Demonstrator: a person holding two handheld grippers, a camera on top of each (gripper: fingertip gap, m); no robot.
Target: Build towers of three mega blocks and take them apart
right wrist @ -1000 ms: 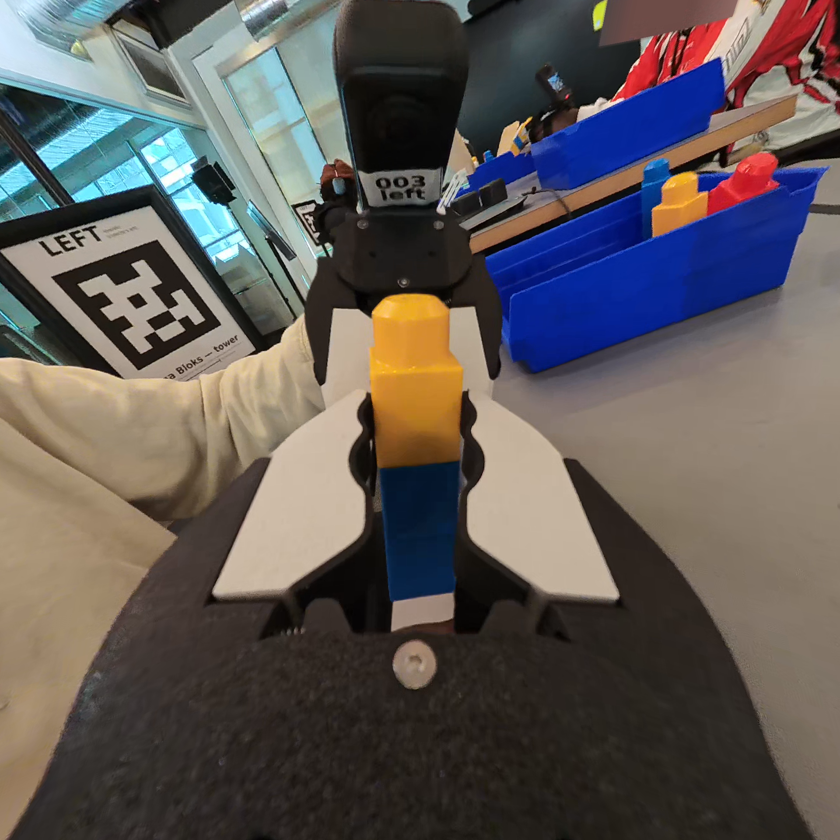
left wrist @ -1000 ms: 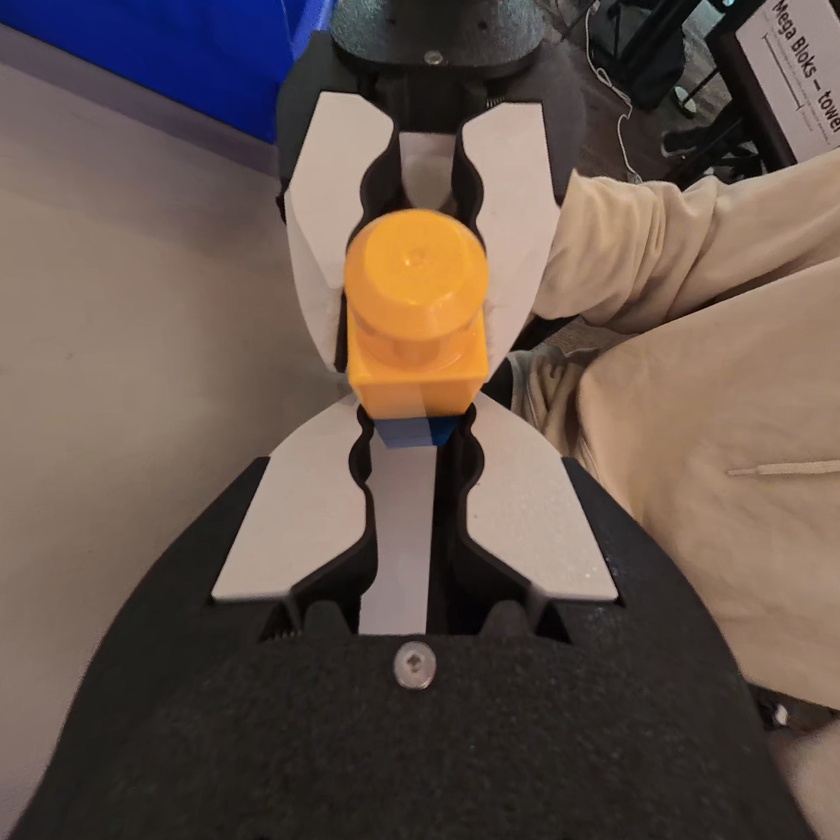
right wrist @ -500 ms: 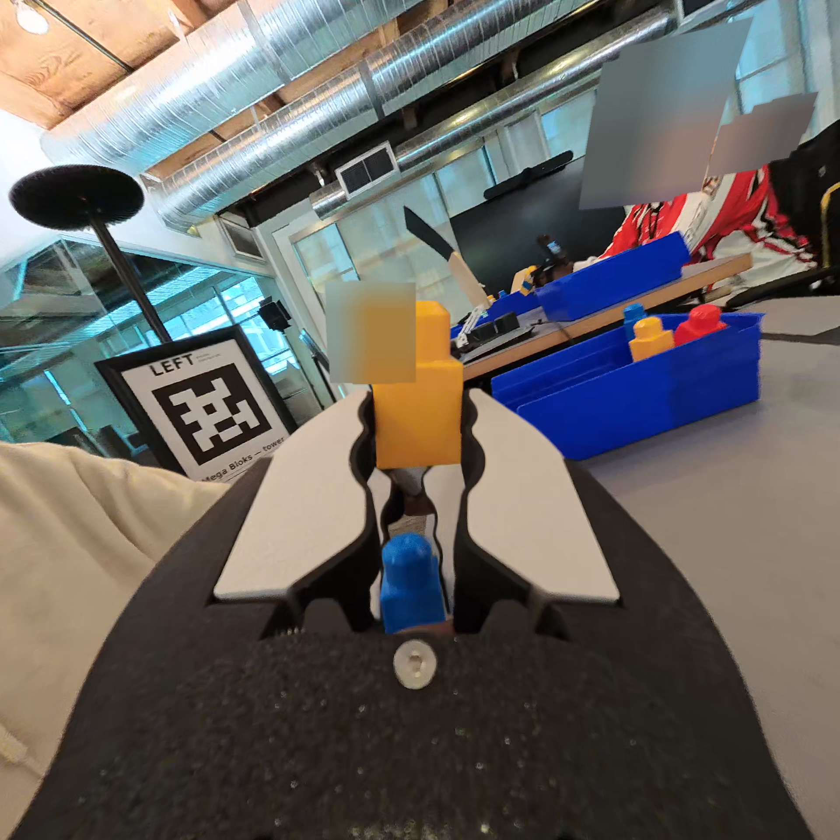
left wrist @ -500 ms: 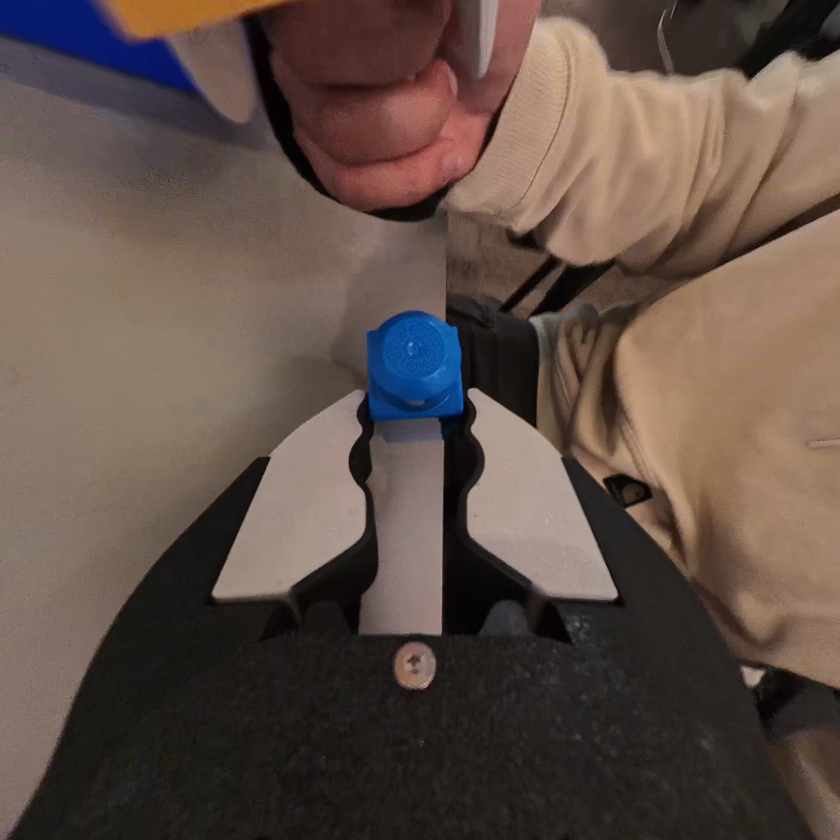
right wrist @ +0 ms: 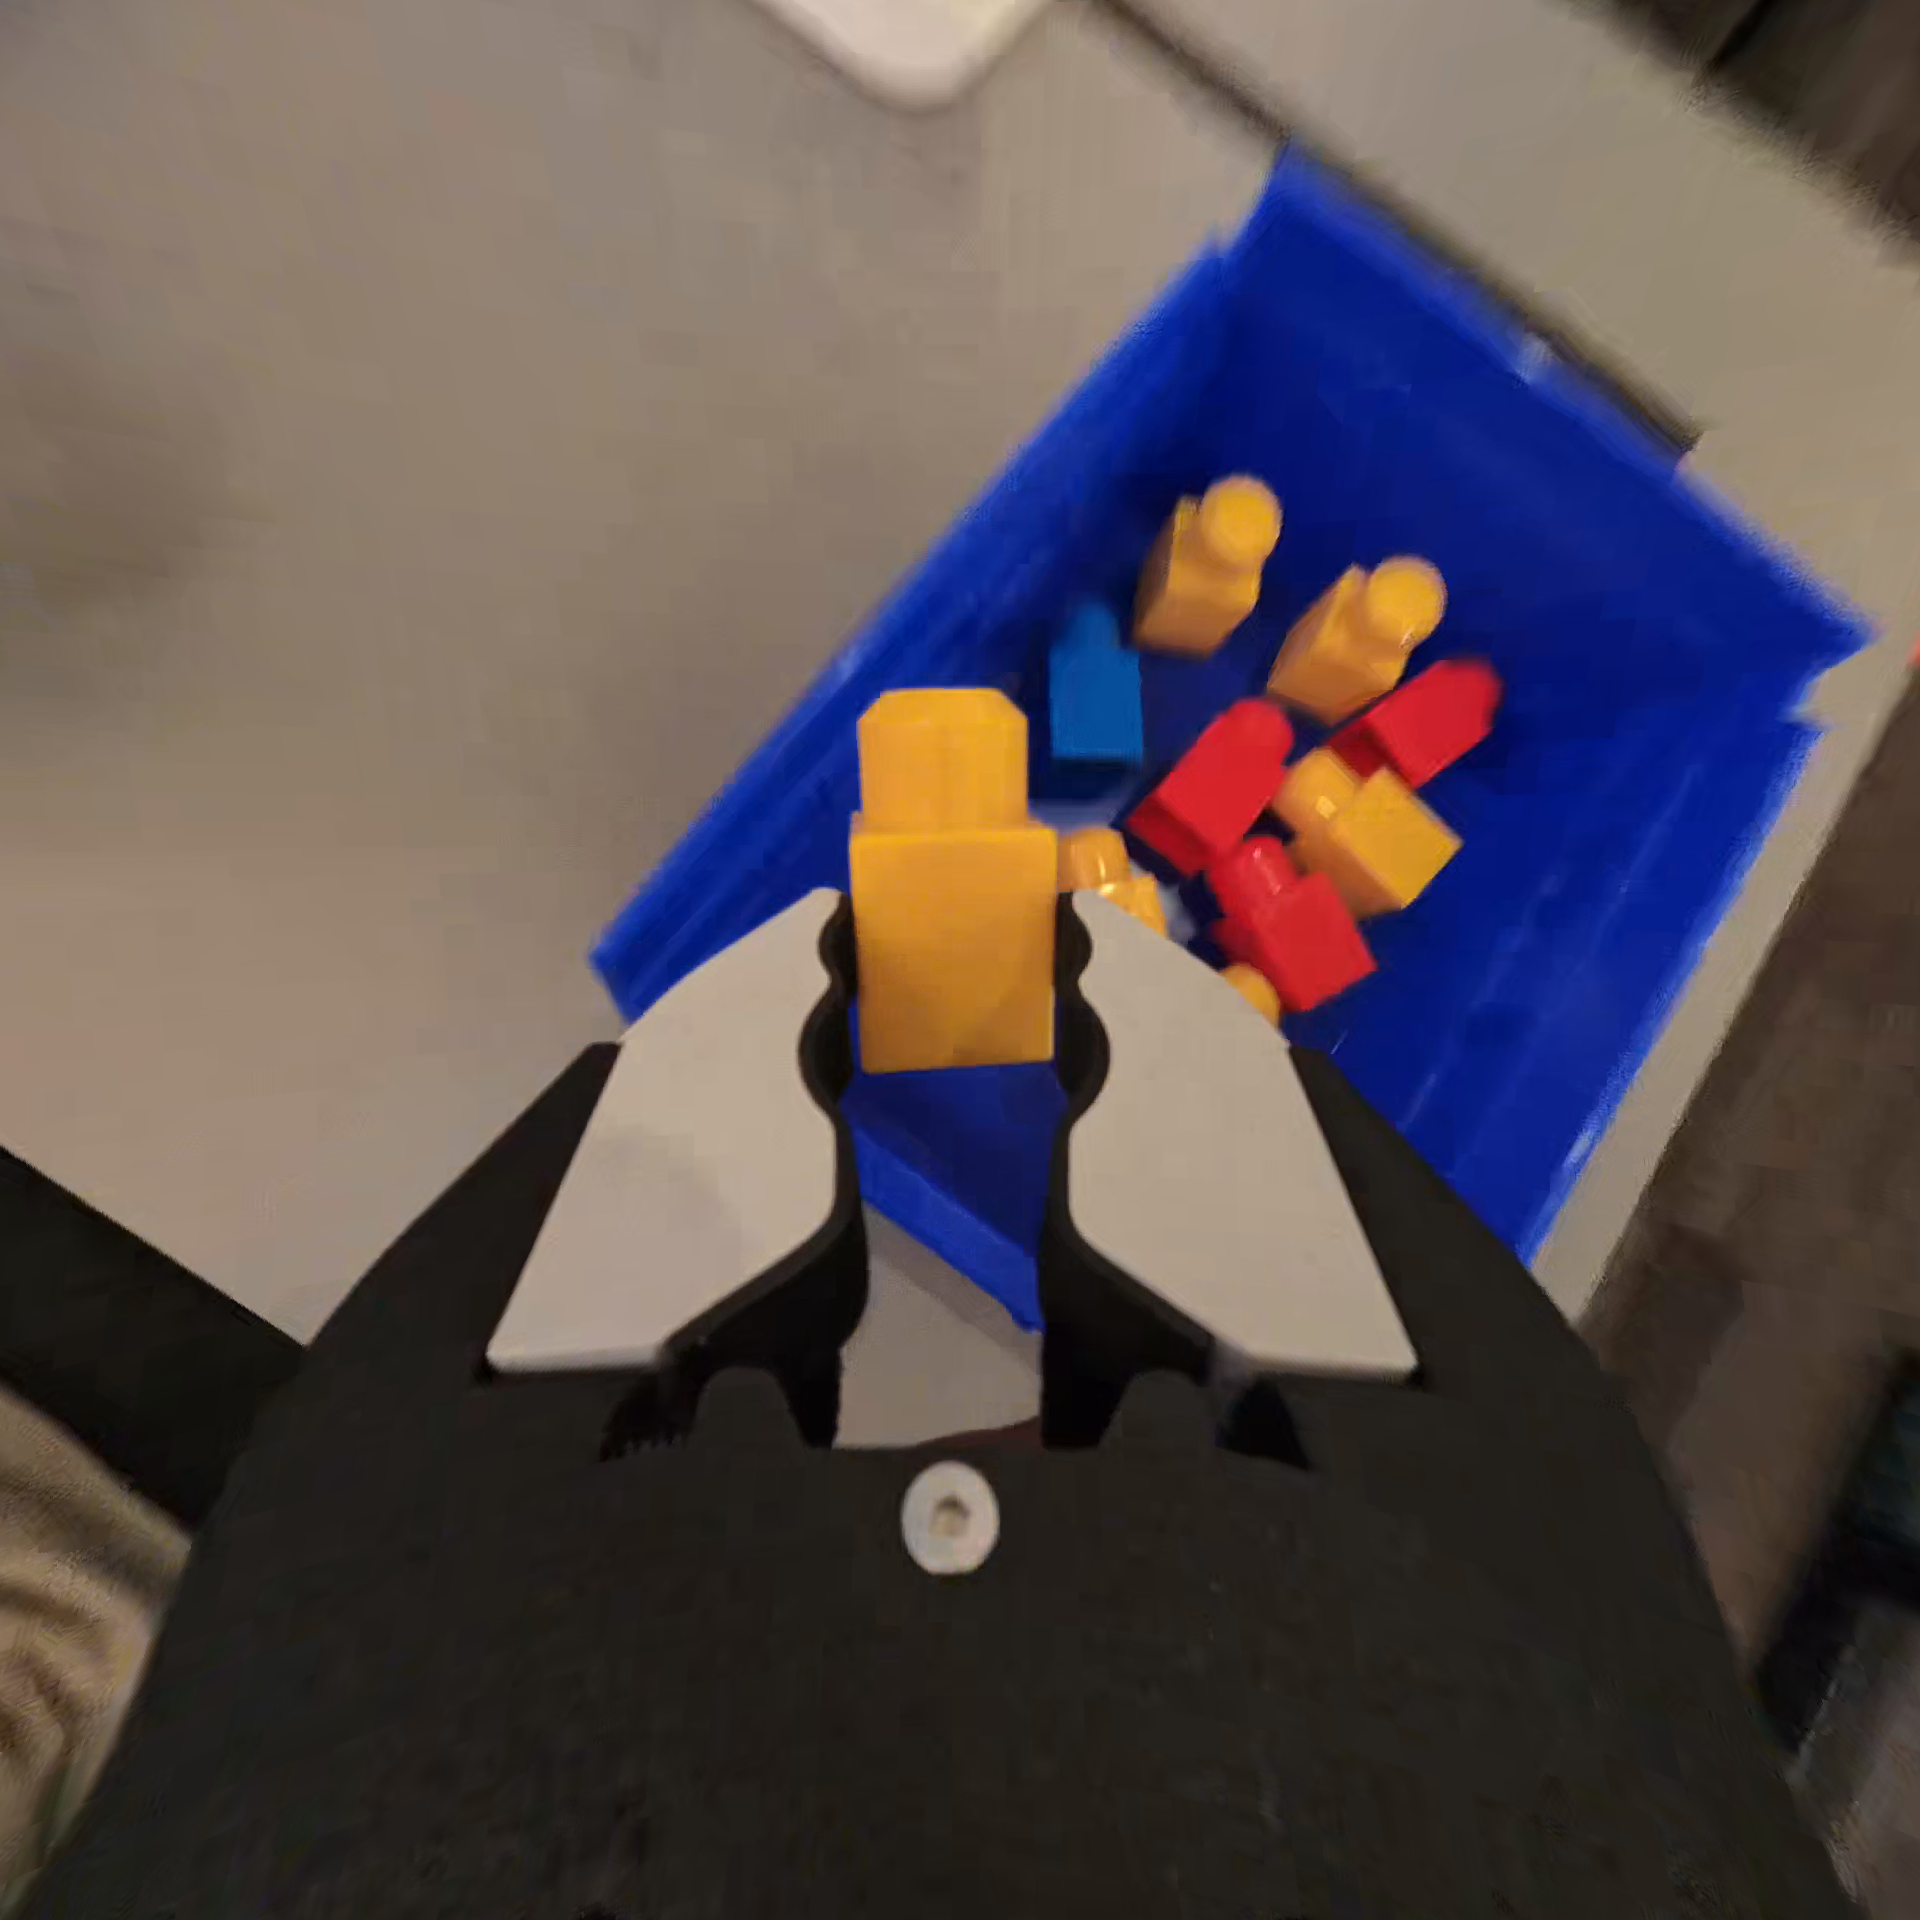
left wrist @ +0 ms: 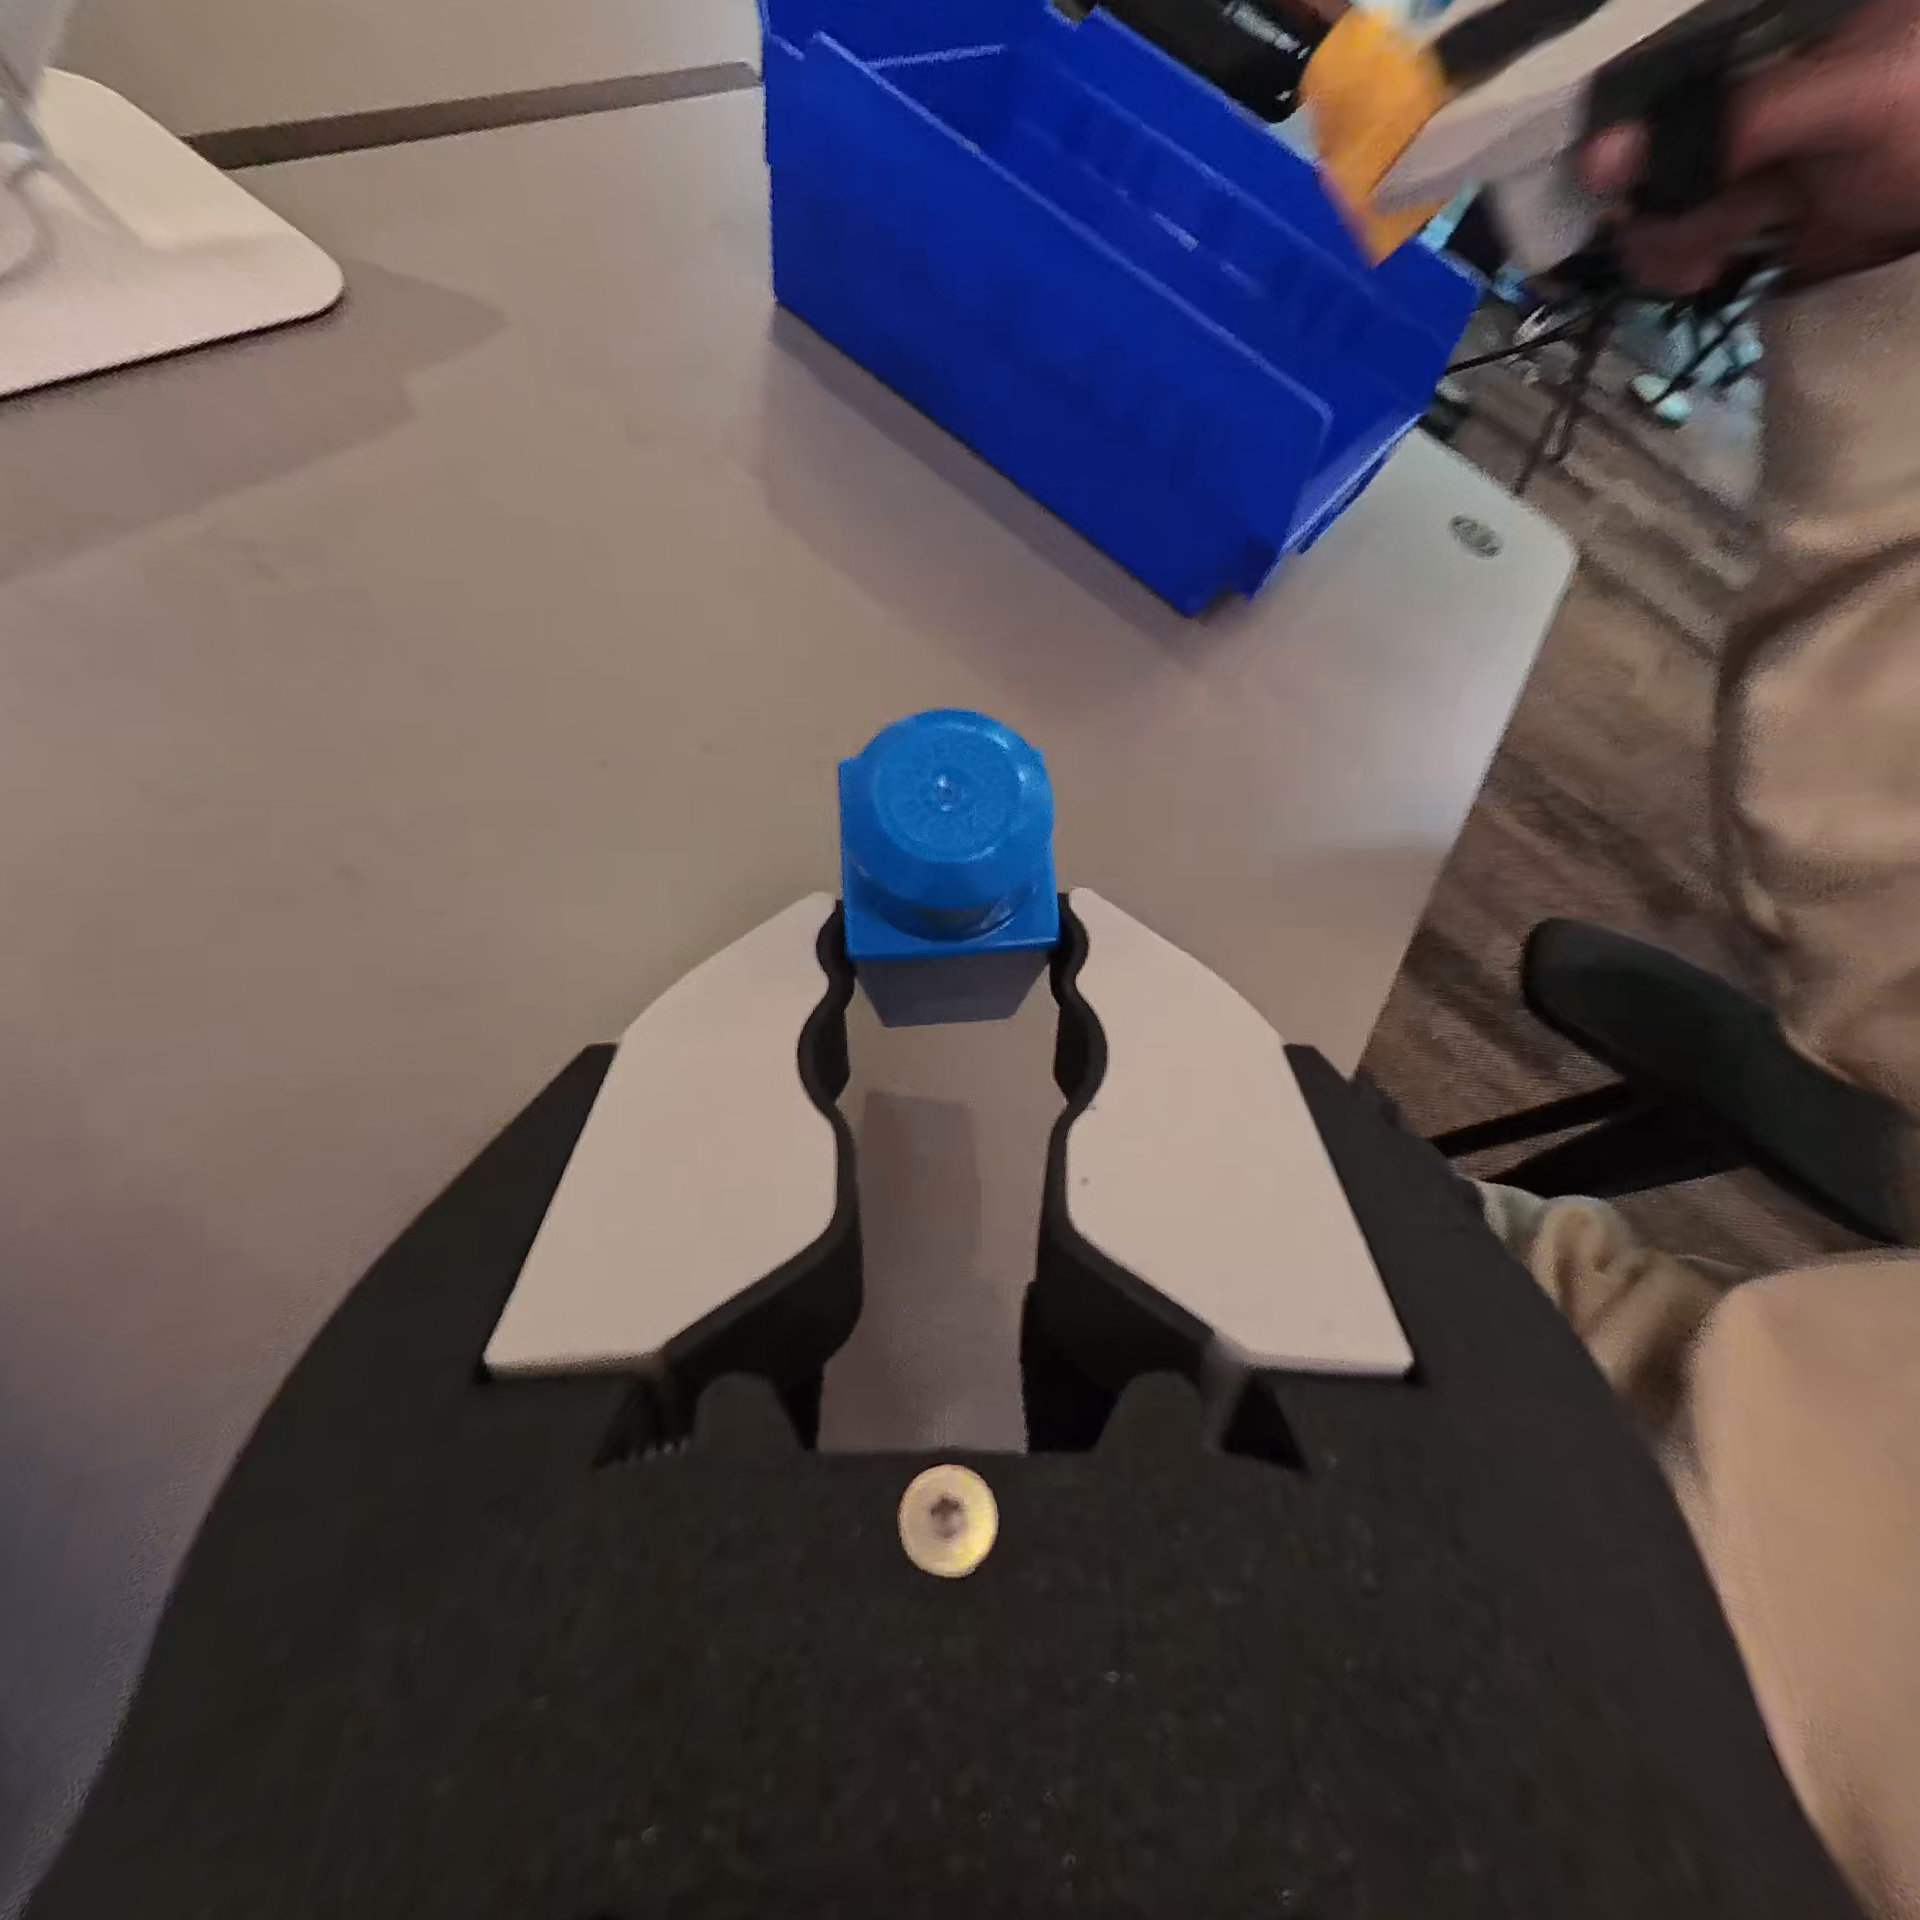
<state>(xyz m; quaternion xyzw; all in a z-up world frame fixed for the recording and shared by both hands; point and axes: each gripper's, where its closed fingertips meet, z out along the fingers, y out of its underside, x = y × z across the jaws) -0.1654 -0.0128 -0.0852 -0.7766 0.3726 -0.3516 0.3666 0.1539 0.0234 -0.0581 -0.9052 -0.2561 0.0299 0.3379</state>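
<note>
My left gripper (left wrist: 948, 961) is shut on a blue block (left wrist: 943, 852), stud pointing forward, held above the grey table (left wrist: 416, 623). My right gripper (right wrist: 951, 966) is shut on a yellow block (right wrist: 951, 914) and holds it over the near edge of the blue bin (right wrist: 1558, 935). The bin holds several loose yellow, red and blue blocks (right wrist: 1278, 790). In the left wrist view the right gripper with its yellow block (left wrist: 1382, 145) shows blurred at the top right, above the blue bin (left wrist: 1091, 343).
A white flat stand base (left wrist: 156, 239) lies at the far left of the table. The table's edge runs down the right, with carpet and a black chair base (left wrist: 1714, 1070) beyond. A person's beige clothing (left wrist: 1818, 727) fills the right side.
The yellow block was pulled off the blue block. My right gripper carried the yellow block away and over the blue bin. My left gripper kept the blue block and swung toward the table.
</note>
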